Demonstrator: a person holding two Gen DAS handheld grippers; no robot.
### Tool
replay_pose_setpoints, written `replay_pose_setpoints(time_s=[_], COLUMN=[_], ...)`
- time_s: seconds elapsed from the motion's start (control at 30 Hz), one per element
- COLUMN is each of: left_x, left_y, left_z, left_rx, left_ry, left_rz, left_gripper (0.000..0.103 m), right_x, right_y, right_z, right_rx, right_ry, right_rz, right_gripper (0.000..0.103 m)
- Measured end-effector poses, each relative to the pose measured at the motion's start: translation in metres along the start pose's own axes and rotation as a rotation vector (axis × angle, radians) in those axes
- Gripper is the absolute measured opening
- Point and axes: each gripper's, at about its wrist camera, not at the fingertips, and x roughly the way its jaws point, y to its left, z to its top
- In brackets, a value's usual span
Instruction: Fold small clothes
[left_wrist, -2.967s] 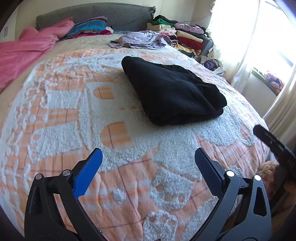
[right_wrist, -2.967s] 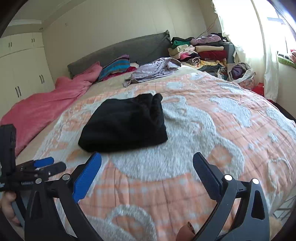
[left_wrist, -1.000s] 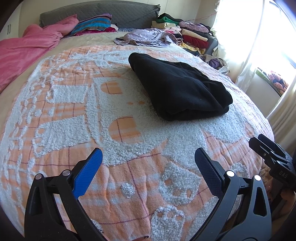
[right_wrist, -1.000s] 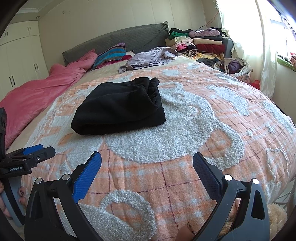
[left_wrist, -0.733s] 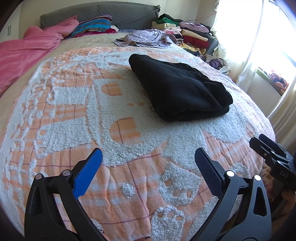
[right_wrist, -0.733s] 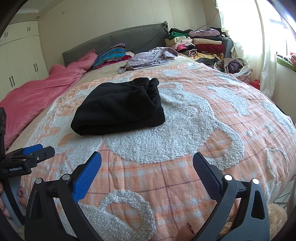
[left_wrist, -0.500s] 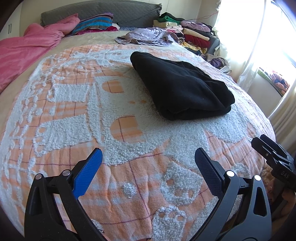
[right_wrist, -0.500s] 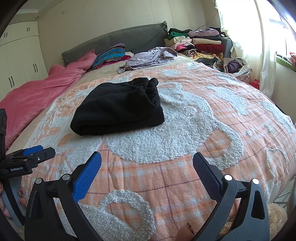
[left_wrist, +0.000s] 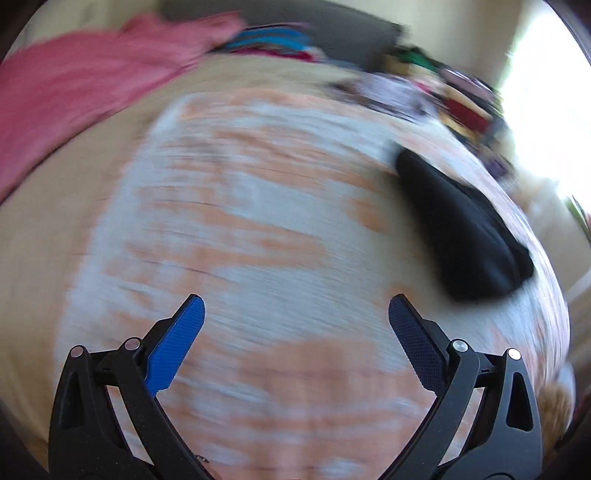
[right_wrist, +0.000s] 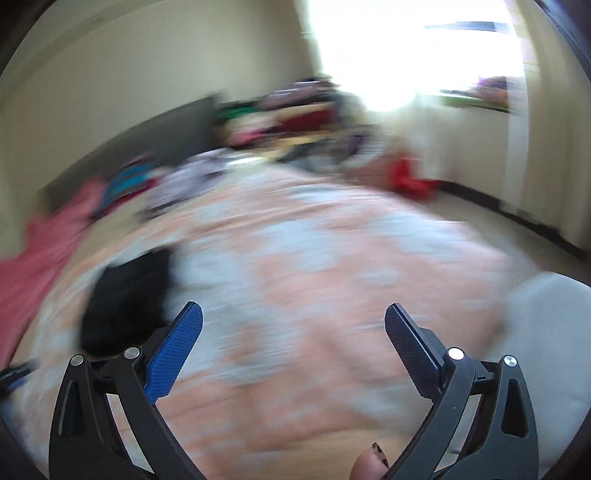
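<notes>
Both views are smeared by fast motion. A folded black garment (left_wrist: 465, 229) lies on the orange and white bedspread (left_wrist: 258, 229), far right in the left wrist view and at the left (right_wrist: 125, 299) in the right wrist view. My left gripper (left_wrist: 295, 314) is open over bare bedspread, well left of the garment, holding nothing. My right gripper (right_wrist: 293, 314) is also open and empty, with the garment just beyond its left finger.
A pink blanket (left_wrist: 81, 92) covers the bed's far left. A grey headboard (right_wrist: 147, 144) and a heap of stacked clothes (right_wrist: 295, 118) sit at the far end. A bright window (right_wrist: 406, 48), a red item (right_wrist: 410, 181) on the floor and a pale object (right_wrist: 546, 354) lie to the right.
Both grippers have swung sharply, the left one leftward and the right one rightward, so the black garment slid to the frame edges. Jaws stay open. The garment itself has not moved.
</notes>
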Motion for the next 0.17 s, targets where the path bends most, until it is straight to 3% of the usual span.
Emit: replay_pose_setpoints(time_s=[0.07,0.17], left_x=[-0.002,-0.002], left_y=[0.059,0.154], left_z=[0.024,0.053], left_rx=[-0.066,-0.172], left_ry=[-0.017,-0.022], left_rz=[0.115,0.31], left_gripper=[0.093,0.093], right_x=[0.008,0.029], right_y=[-0.061,-0.171], right_z=[0.01,0.013], right_rx=[0.074,0.138], right_ry=[0.006,0.047], right_rz=[-0.171,-0.526], right_gripper=[0.098,0.098])
